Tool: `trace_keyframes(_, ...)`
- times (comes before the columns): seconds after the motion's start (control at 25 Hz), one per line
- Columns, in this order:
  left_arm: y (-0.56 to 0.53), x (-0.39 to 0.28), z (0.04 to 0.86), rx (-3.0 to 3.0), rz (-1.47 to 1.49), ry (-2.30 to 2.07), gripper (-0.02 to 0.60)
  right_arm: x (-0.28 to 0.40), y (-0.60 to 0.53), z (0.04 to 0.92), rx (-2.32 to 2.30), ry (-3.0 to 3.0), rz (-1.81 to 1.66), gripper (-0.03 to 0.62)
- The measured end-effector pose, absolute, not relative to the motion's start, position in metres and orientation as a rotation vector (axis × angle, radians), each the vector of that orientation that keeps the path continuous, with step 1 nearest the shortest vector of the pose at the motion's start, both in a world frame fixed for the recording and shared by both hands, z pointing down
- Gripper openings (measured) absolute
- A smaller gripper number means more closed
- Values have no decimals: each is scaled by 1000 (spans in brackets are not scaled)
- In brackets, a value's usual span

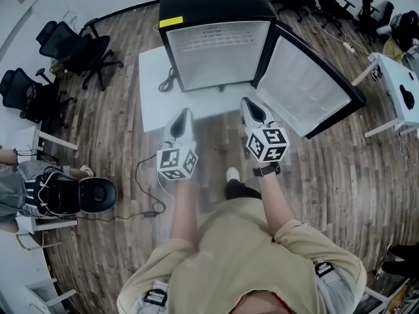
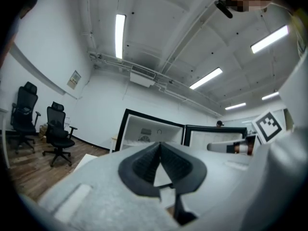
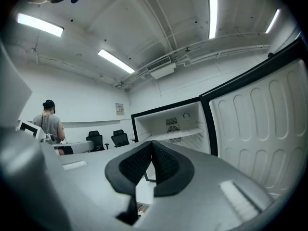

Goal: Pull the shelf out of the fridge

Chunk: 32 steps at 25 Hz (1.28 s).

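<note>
From the head view, two grippers are held level side by side, the left gripper and the right gripper, each carrying one cube of square black-and-white markers. Just ahead of both stands one boxy black fridge on a flat white table. Its one door hangs open to the right of the right gripper, with a smooth white lining. Two black office chairs stand well to the left of the left gripper on the wood-plank floor. In the left gripper view, its two dark ribbed jaws meet at the tips with nothing between them. In the right gripper view, its jaws are likewise pressed together and empty. Ahead of them one flat white shelf sits inside the fridge, spanning its width.
</note>
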<state>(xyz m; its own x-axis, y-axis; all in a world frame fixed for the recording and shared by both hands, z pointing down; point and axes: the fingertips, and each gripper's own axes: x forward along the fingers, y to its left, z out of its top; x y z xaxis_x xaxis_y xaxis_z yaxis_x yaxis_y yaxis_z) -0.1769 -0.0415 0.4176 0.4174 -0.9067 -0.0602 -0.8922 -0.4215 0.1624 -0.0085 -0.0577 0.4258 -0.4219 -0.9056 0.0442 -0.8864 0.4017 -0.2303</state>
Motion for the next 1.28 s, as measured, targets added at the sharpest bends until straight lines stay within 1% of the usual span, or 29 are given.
trace_keyframes(0.32, -132, -131, 399, 2646, -126, -1654, 2, 27, -161, 412, -1586, 2500, -372, 5)
trace_keyframes(0.68, -194, -92, 413, 2635, -75, -1685, 2, 52, -226, 427, -1551, 2498, -398, 5)
trace_keyframes(1.0, -230, -87, 426, 2589, -40, -1708, 2, 48, -269, 460, -1489, 2532, -551, 8)
trace_keyframes(1.16, -252, -92, 430, 2583, -36, -1711, 2, 38, -292, 468, -1441, 2516, -600, 23)
trace_keyframes(1.28, -265, -93, 434, 2592, -31, -1687, 2, 32, -307, 474, -1405, 2465, -670, 49)
